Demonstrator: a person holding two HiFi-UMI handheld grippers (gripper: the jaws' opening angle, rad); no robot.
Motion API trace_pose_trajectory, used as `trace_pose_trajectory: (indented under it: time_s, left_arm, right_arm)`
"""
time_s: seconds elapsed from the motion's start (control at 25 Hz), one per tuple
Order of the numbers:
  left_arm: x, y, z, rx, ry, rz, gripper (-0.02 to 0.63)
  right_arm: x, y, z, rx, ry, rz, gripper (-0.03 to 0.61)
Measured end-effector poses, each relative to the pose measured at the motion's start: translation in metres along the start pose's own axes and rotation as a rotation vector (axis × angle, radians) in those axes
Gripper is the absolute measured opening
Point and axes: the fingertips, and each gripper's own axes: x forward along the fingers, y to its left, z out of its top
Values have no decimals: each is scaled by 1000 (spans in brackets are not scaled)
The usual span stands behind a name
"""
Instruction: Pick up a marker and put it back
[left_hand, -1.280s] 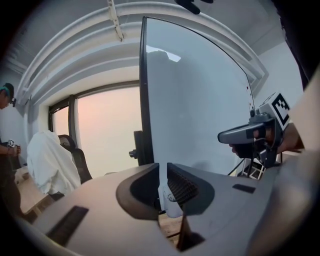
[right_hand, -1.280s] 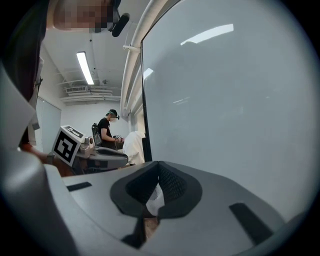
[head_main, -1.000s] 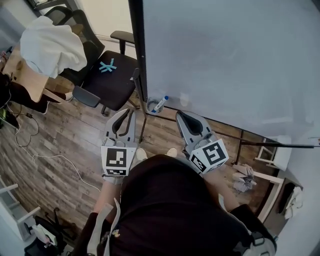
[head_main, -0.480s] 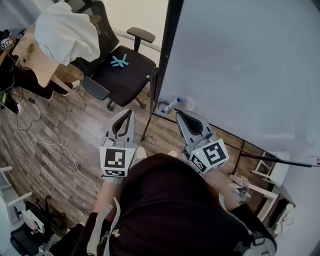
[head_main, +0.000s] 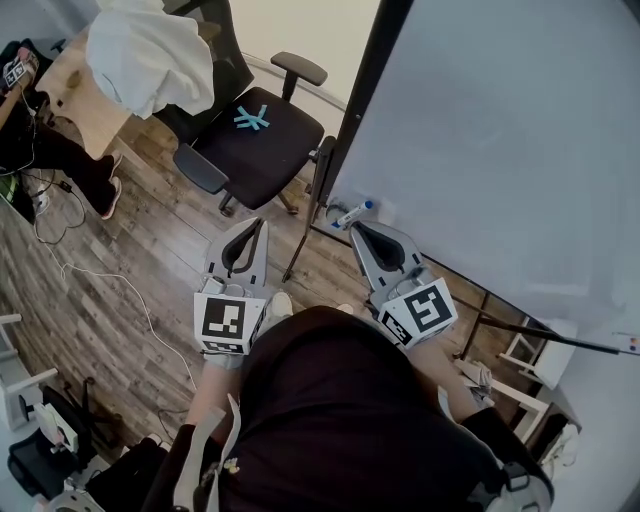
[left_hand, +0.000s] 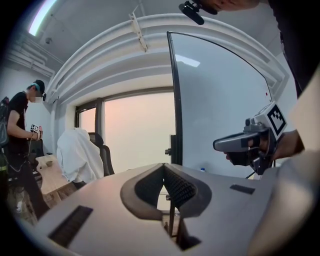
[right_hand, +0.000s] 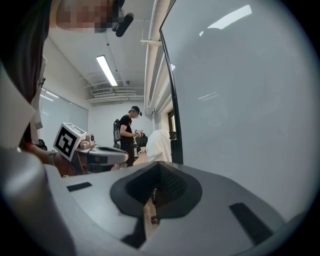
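A marker with a blue cap lies on the ledge at the lower left corner of the whiteboard. Its cap also shows small in the left gripper view, the marker. My right gripper points at the board, its tips just below and beside the marker, apart from it. Its jaws are together with nothing between them, as with the right gripper. My left gripper is held left of the board's frame, over the floor, shut and empty, seen again as the left gripper.
A black office chair with a blue tape cross stands left of the board. Behind it a white cloth hangs over another chair by a wooden desk. Cables trail over the wood floor. A person stands further off.
The whiteboard corner and marker have slid right in the head view and now sit just above the right gripper's tips. The chair has shifted right too. Both grippers keep their places in the view.
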Motion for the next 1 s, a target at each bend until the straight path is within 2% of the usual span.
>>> trace_pose_trajectory:
  time_s: [0.4, 1.0]
  left_arm:
    - [-4, 4, 0, -27, -11, -4, 8]
    - [-6, 6, -2, -27, -7, -21, 8]
  right_arm:
    - [6, 4, 0, -23, 10, 20, 14]
    - [4, 6, -2, -26, 22, -8, 14]
